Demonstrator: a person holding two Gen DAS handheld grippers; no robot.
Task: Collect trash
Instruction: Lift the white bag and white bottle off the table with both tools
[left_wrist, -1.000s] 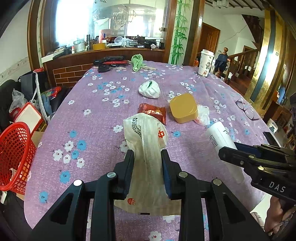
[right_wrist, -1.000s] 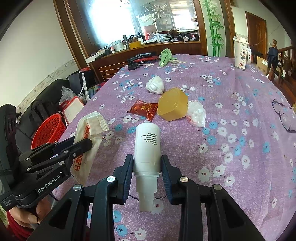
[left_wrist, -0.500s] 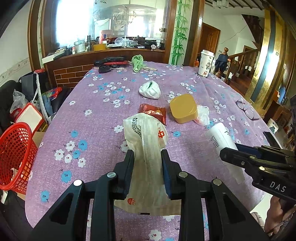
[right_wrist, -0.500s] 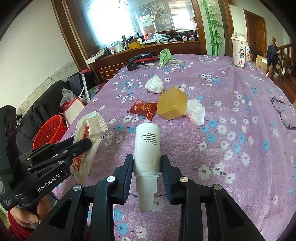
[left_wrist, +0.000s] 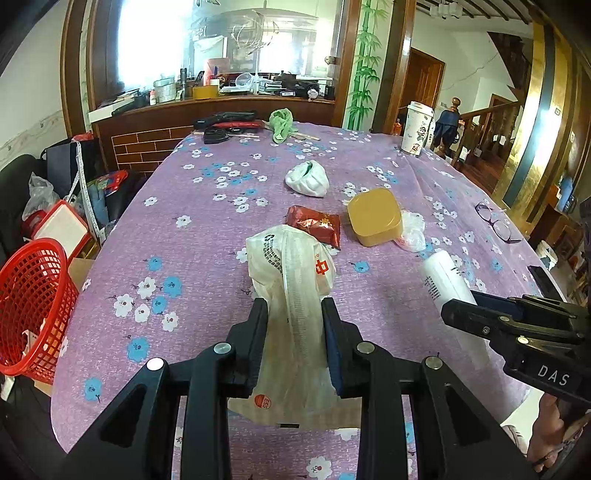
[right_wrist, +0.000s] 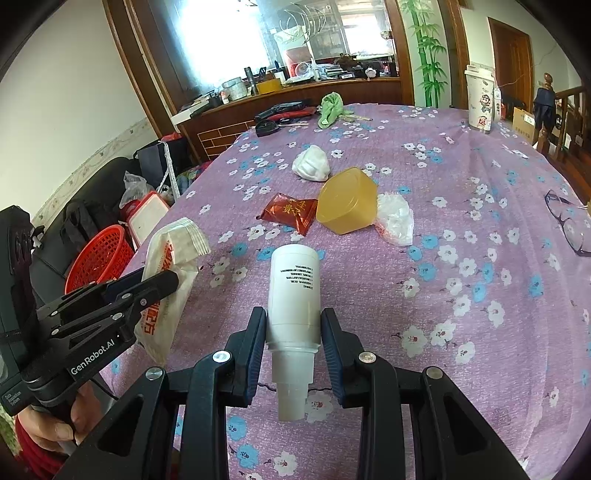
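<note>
My left gripper (left_wrist: 294, 314) is shut on a white paper bag with red print (left_wrist: 291, 280), held just above the purple flowered tablecloth (left_wrist: 192, 236). My right gripper (right_wrist: 293, 325) is shut on a white plastic bottle (right_wrist: 294, 284), lying along the fingers with its neck toward the camera. The bag also shows in the right wrist view (right_wrist: 168, 273), the bottle in the left wrist view (left_wrist: 443, 277). A red snack wrapper (left_wrist: 314, 225), a yellow square tub (left_wrist: 375, 216), a crumpled clear plastic bag (left_wrist: 410, 232) and a white crumpled wad (left_wrist: 307, 179) lie further back. A red mesh basket (left_wrist: 31, 306) stands off the table's left edge.
A tall paper cup (left_wrist: 417, 127) stands at the far right edge. A green cloth (left_wrist: 280, 123) and black items (left_wrist: 225, 123) lie at the far end. Eyeglasses (left_wrist: 496, 221) lie at the right. Bags and boxes crowd the floor by the basket.
Both grippers keep their hold and have drifted slightly; the view of the table has shifted only a little.
</note>
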